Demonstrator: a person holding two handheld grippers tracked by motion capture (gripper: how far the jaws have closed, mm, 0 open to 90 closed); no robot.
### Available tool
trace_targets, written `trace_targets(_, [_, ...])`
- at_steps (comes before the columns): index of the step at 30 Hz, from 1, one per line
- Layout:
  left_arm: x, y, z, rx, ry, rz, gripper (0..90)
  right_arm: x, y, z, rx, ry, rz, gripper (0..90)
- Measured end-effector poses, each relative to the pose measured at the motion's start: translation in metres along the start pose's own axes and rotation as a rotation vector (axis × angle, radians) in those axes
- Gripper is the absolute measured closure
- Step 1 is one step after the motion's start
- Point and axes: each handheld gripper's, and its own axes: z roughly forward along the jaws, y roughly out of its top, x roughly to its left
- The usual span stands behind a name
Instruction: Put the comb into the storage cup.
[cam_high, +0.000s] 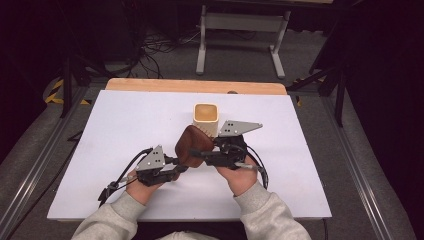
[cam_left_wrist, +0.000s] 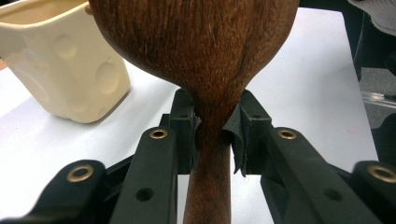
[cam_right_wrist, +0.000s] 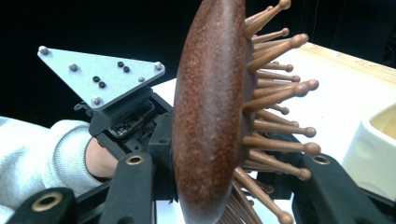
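A dark wooden hairbrush (cam_high: 192, 146) with ball-tipped wooden pins is held above the white table (cam_high: 120, 130), just in front of a cream square cup (cam_high: 205, 117). My left gripper (cam_high: 181, 162) is shut on the brush's narrow neck (cam_left_wrist: 212, 135), with a pad pressing on each side. The cup (cam_left_wrist: 60, 70) stands to the left behind it. My right gripper (cam_high: 198, 155) comes in from the right and is shut across the brush head (cam_right_wrist: 210, 116), with one jaw on the smooth back and the other among the pins.
In the right gripper view the left gripper's grey plate (cam_right_wrist: 100, 77) and a grey sleeve sit behind the brush. The cup (cam_right_wrist: 378, 154) is at the right edge. A wooden strip (cam_high: 195, 86) borders the table's far edge, and a metal stand (cam_high: 240, 35) is on the floor beyond.
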Motion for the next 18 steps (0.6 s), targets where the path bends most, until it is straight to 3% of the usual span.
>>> trace_targets(2, [0.002,0.001,-0.001,-0.008,-0.014,-0.018,70.2,0.001,0.001,0.000,-0.004,-0.001,-0.009,57.1])
trace_targets(8, [0.004,0.001,-0.003,-0.028,-0.004,-0.034,41.0,0.001,0.011,-0.007,-0.024,-0.004,-0.025,57.7])
trace_targets(9, [0.005,0.001,-0.004,-0.039,-0.008,-0.037,41.0,0.001,0.013,-0.009,-0.026,-0.010,-0.035,57.8])
trace_targets(11, [0.006,0.002,-0.006,-0.056,-0.010,-0.041,26.3,0.002,0.019,-0.012,-0.021,-0.017,-0.050,57.8])
trace_targets(12, [0.006,0.003,-0.007,-0.064,-0.007,-0.042,26.3,0.002,0.022,-0.013,-0.021,-0.019,-0.055,57.8])
trace_targets(15, [0.009,0.005,-0.014,-0.087,-0.002,-0.072,12.0,0.000,0.035,-0.019,-0.022,-0.025,-0.071,57.7])
trace_targets(18, [0.012,0.005,-0.019,-0.086,0.011,-0.081,4.7,-0.001,0.046,-0.022,-0.015,-0.036,-0.085,57.6])
